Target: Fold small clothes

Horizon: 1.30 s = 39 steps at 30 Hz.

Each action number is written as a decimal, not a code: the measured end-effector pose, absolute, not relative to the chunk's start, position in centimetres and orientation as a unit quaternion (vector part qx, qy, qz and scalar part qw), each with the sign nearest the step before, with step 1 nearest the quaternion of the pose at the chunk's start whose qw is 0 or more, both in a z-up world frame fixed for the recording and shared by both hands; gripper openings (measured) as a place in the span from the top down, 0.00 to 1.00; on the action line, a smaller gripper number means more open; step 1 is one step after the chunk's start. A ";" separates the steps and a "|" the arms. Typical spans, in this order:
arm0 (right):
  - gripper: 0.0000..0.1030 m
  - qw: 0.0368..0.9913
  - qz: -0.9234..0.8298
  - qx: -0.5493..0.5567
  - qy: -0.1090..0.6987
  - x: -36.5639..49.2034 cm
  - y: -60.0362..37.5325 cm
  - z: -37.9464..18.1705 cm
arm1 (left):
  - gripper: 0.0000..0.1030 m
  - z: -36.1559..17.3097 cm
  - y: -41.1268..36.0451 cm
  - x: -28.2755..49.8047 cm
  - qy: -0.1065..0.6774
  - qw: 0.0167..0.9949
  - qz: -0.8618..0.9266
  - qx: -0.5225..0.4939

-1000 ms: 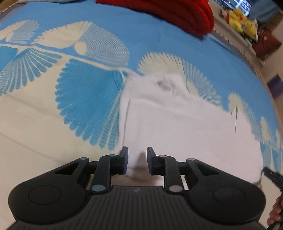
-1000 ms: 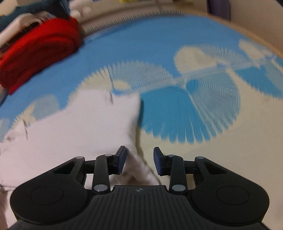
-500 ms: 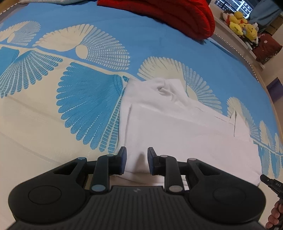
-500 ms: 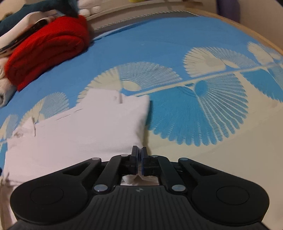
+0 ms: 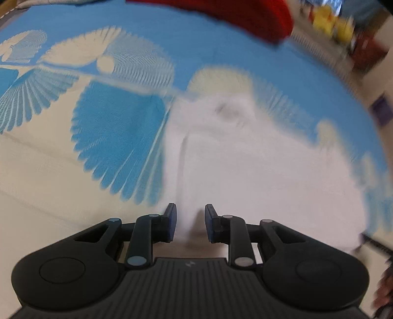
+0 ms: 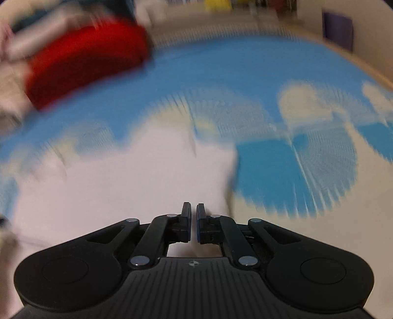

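Spread across both wrist views is a blue and cream bedspread with a fan-feather print, and both pictures are smeared by motion blur. On it lies a white folded cloth garment, filling the middle of the left wrist view from about 12 o'clock of the fingers out toward 3 o'clock, with a small grey-shadowed pucker near its far edge. In the right wrist view the same white garment sits at about 10 to 12 o'clock of the fingers, its right-hand edge ending against a blue patch of the print.

The left gripper has its black fingers set apart with a clear gap, and the near edge of the garment shows in that gap; no pad seems to press on the cloth, though the blur makes this hard to be sure of.

The right gripper has its fingers drawn nearly together, only a thin slit between them, at the garment's near right corner, and white cloth shows just under and behind the tips, so it looks pinched there.

A bulky red knitted bundle lies at 10 o'clock in the right view and at 1 o'clock in the left view, well apart from the garment. Blurred yellow soft toys sit beyond the bed edge.
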State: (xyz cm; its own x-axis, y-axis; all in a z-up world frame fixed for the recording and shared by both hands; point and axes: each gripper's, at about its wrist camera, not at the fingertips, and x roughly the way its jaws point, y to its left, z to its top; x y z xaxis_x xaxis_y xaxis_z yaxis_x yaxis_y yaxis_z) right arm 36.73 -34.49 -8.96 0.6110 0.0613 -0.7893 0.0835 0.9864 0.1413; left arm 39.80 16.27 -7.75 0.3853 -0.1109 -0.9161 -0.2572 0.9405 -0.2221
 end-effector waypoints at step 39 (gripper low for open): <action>0.54 0.908 -0.044 0.144 0.391 4.2 -37.3 -2.6 | 0.41 -0.5 12.1 7.3 0.504 0.863 0.014 -0.029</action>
